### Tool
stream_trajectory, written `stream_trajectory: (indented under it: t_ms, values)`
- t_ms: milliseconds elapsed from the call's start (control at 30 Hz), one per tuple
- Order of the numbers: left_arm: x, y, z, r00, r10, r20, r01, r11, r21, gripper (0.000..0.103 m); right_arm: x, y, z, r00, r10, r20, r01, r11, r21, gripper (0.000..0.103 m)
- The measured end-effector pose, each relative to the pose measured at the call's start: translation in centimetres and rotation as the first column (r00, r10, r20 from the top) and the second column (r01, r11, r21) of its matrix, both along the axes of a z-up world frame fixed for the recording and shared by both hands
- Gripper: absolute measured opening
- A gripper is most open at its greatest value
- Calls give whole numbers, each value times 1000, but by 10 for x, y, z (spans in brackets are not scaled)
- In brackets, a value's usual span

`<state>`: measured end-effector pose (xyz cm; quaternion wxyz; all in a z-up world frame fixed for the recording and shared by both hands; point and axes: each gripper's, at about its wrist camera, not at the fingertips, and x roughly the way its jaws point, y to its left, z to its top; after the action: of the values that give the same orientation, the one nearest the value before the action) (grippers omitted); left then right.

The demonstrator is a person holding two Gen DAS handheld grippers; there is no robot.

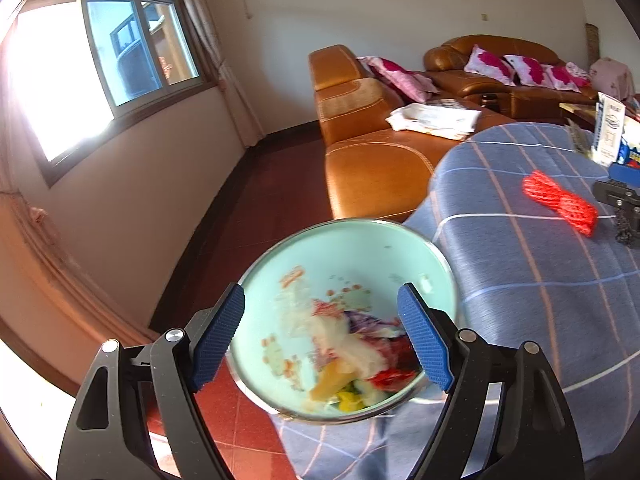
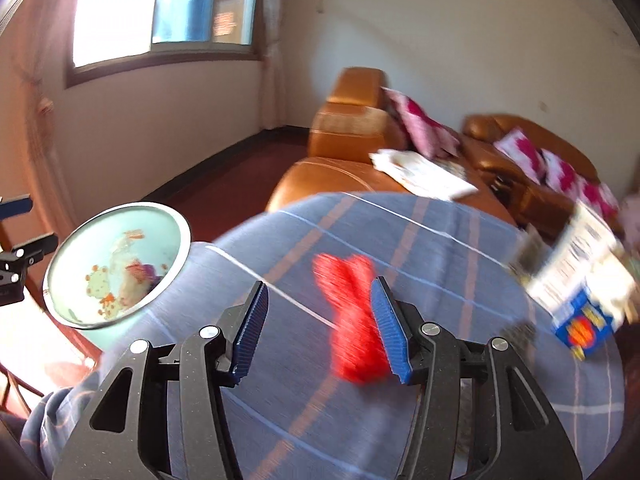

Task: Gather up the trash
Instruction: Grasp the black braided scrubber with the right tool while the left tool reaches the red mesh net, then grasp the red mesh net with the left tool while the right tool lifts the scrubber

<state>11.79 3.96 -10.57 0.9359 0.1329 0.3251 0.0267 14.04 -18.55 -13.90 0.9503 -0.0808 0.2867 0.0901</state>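
Note:
A pale green bowl (image 1: 344,276) with a metal rim holds several scraps of trash (image 1: 352,344): white, red, purple and yellow bits. It sits at the left edge of the blue checked tablecloth (image 1: 520,280). My left gripper (image 1: 320,292) is open over the bowl, with its blue pads to either side of the trash and nothing gripped. In the right wrist view the bowl (image 2: 120,240) is at the far left. A red mesh bundle (image 2: 352,320) lies on the cloth between the pads of my open right gripper (image 2: 320,284), close to the right pad; the view is blurred. The same bundle (image 1: 560,202) shows in the left view.
Printed cartons (image 2: 580,280) stand at the table's right edge, also seen as cartons (image 1: 610,132). An orange leather sofa (image 1: 372,168) with pink cushions and a white cloth runs behind the table. Red tiled floor (image 1: 256,216) lies to the left, below a window.

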Motion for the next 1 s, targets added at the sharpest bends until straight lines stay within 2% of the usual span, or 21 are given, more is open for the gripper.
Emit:
stream_trajectory:
  t_ms: [133,233,533,567,700,867,1000]
  values:
    - [9,-28,-1,999,-47,3,47,999,-16,79,-17,-58,-1,984,-172,-46,174,983,57,58]
    - [11,-48,-3,997,-82,8,82,996,-20,82,-25,-84,-8,966,-246,-80,252,965,75,58]
    - [16,-75,-11,994,-112,-9,112,994,-8,83,-17,-97,-25,949,-257,-180,280,953,114,58]
    - [17,-76,-11,994,-113,-11,113,994,-9,83,-14,-97,-27,946,-257,-199,282,953,110,56]
    - [20,-84,-10,993,-118,-15,118,993,-21,83,-10,-100,-34,939,-227,-259,266,955,129,22]
    - [24,-111,-5,988,-156,-16,156,987,-30,83,-29,-109,-22,953,-226,-204,256,956,140,18]
    - [25,-144,-4,979,-205,-18,205,978,-31,83,-50,-129,-11,951,-279,-132,295,947,124,17]
